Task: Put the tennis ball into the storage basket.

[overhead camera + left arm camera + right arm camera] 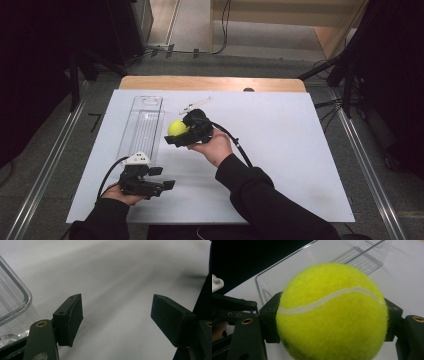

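Right gripper (176, 134) fingers clamp the round tennis ball (176, 127); left gripper (162, 178) fingers spread

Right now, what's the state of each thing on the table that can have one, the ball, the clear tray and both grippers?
Tennis ball: clamped between the right gripper's jaws, held beside the tray.
Clear tray: lying flat on the table, nothing in it.
Right gripper: shut on the tennis ball.
Left gripper: open, jaws wide apart with nothing between them, beside the tray's near corner.
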Tool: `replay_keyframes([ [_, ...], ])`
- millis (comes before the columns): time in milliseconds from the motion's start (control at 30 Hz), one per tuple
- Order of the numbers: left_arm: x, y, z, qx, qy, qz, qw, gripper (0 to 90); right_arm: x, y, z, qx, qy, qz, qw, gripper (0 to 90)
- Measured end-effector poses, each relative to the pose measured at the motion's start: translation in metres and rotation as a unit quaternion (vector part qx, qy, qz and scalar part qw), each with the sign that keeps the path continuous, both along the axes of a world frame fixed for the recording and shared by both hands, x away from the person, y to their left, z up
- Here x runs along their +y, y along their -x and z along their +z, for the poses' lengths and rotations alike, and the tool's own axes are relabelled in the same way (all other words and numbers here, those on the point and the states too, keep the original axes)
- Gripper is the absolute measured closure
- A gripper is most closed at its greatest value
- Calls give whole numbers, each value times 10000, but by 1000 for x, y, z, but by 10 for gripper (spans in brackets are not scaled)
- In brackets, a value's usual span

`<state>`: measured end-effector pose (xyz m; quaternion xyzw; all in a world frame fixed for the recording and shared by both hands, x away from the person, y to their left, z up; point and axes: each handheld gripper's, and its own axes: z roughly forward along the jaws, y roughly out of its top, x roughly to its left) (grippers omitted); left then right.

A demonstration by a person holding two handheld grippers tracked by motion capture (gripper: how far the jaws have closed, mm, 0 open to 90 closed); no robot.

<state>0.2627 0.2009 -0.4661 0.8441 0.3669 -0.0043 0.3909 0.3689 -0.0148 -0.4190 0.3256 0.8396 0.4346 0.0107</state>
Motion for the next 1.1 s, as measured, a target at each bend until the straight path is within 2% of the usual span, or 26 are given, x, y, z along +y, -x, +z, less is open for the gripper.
replay_keyframes([
  [567, 2, -1, 0, 1, -9, 36, 10000, 265, 17, -10, 1, 23, 14, 6, 10000, 238],
  [700, 3, -1, 0, -22, -9, 47, 10000, 265, 20, -14, 1, 133, -102, 3, 9999, 238],
  [1100, 1, 0, 0, -4, -22, 6, 10000, 265, 27, -22, 3, 47, -73, -2, 10000, 238],
])
